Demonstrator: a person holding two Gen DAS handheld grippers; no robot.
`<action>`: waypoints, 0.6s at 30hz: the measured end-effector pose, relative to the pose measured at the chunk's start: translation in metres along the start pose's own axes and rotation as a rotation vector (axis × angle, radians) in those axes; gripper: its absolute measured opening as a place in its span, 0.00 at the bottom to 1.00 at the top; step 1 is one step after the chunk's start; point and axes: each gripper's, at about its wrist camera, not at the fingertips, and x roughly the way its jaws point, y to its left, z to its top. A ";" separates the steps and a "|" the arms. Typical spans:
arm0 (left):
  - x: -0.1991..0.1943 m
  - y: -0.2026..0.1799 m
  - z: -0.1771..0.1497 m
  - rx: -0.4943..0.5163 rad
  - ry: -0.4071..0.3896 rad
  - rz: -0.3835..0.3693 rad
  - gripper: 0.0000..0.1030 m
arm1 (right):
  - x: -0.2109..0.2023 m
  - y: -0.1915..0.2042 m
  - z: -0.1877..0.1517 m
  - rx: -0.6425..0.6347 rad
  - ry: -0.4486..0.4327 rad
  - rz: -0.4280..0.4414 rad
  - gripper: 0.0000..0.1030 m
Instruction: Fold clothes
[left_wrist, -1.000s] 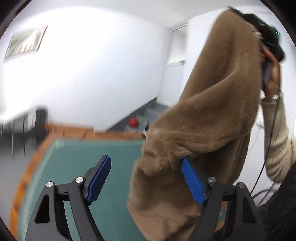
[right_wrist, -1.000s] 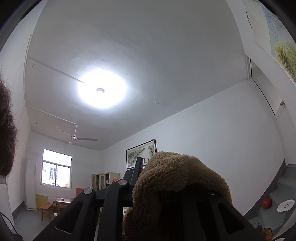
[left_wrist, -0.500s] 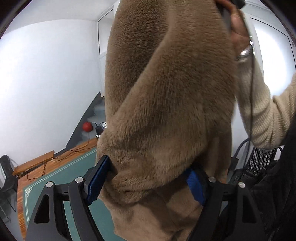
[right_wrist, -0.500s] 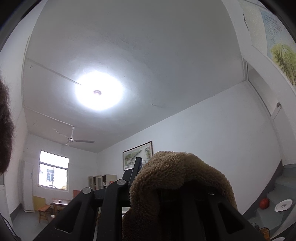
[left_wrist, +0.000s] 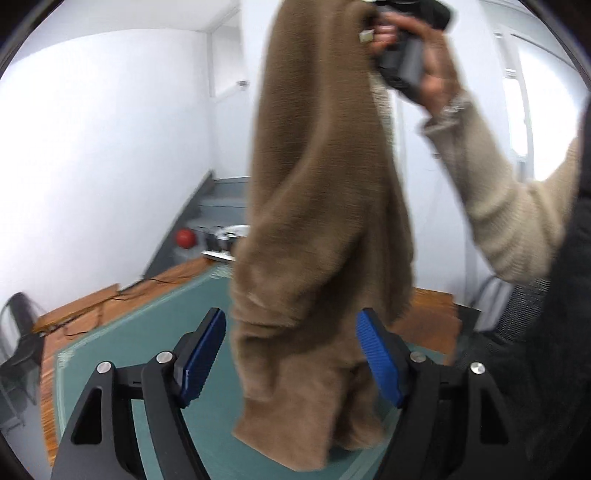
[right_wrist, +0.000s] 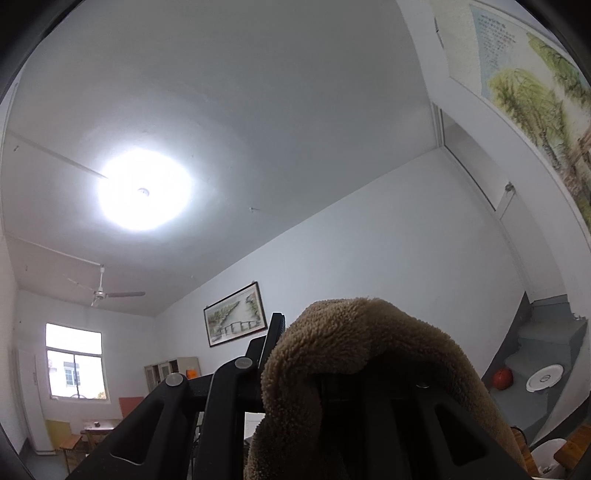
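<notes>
Your right gripper, at the top of the left wrist frame, holds the brown fleece garment up by its top end, so it hangs in a long bunched column above the green table. In the right wrist view the fleece is draped over that gripper and hides its fingers, so it is clamped on the cloth, though you cannot see how deep the bite is. Your left gripper stands wide open at the bottom of the frame, blue pads either side of the lower part of the garment, touching nothing firmly. The fleece is thick and slippery: a shallow bite up top could let it slide out under its own weight. If you close the left gripper here, you risk catching several layers instead of one edge, giving a crooked fold.
</notes>
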 end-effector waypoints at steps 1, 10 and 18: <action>0.009 0.007 0.003 0.002 0.001 0.031 0.77 | 0.002 0.000 0.001 -0.001 -0.001 0.008 0.16; 0.049 -0.022 0.004 0.208 -0.008 0.013 0.77 | 0.001 -0.010 0.007 -0.051 0.013 0.010 0.16; 0.069 -0.055 0.001 0.274 0.086 0.062 0.41 | 0.003 -0.030 0.011 -0.058 0.005 -0.032 0.16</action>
